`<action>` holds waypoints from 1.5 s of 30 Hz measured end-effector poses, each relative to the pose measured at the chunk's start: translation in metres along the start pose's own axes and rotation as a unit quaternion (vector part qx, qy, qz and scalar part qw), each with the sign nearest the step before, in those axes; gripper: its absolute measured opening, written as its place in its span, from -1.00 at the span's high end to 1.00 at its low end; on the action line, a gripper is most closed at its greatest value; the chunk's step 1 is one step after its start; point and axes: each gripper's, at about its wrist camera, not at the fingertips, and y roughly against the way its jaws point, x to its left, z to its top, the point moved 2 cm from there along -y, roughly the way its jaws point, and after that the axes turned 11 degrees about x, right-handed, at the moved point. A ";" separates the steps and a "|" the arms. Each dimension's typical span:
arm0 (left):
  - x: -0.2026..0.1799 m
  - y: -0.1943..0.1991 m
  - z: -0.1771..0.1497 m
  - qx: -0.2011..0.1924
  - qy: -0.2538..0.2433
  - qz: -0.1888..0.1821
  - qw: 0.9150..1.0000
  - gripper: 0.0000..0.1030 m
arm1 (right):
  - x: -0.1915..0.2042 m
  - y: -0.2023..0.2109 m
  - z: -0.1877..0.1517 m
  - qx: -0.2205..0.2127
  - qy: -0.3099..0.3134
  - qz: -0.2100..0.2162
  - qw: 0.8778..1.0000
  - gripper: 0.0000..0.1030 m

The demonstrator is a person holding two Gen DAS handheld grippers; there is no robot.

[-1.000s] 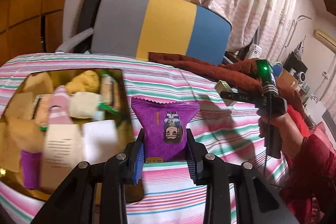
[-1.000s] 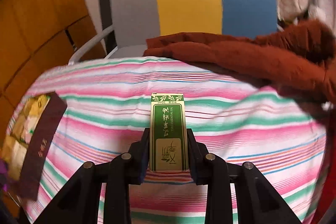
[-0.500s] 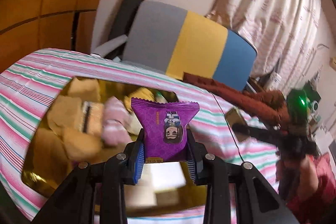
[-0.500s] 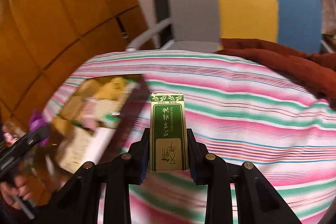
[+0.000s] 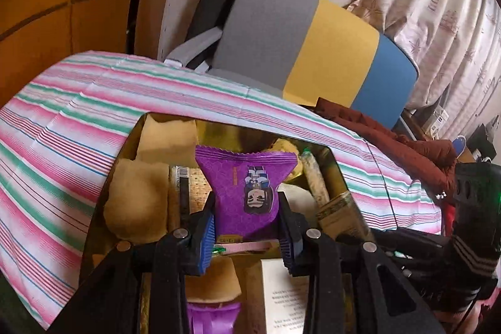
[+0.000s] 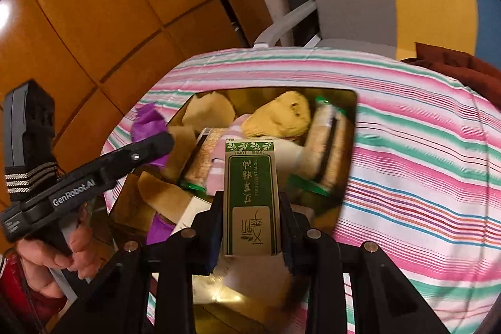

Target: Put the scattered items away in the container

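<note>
My left gripper is shut on a purple snack packet with a cartoon face and holds it over the gold container. My right gripper is shut on a green and gold box and holds it over the same container, which is full of tan packets, cracker packs and a white box. The green box also shows at the right of the left wrist view. The left gripper with the purple packet shows at the left of the right wrist view.
The container lies on a pink, green and white striped cloth. A grey, yellow and blue chair stands behind the table, a dark red garment lies at the back right, and a wooden wall is on the left.
Both grippers have moved left over the container, each still holding its item. The right gripper came in from the bare cloth and now sits close beside the left one.
</note>
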 end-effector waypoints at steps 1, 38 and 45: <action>0.001 -0.006 0.002 0.011 -0.001 -0.001 1.000 0.33 | 0.002 -0.005 0.002 0.004 0.000 0.001 1.000 0.38; -0.015 0.102 -0.089 -0.048 0.020 0.115 0.992 -0.09 | 0.053 0.037 -0.057 -0.068 -0.035 -0.056 0.995 -0.94; -0.014 0.113 -0.098 -0.057 0.023 0.179 0.982 -0.16 | 0.051 0.037 -0.060 -0.068 -0.050 -0.108 0.990 -1.00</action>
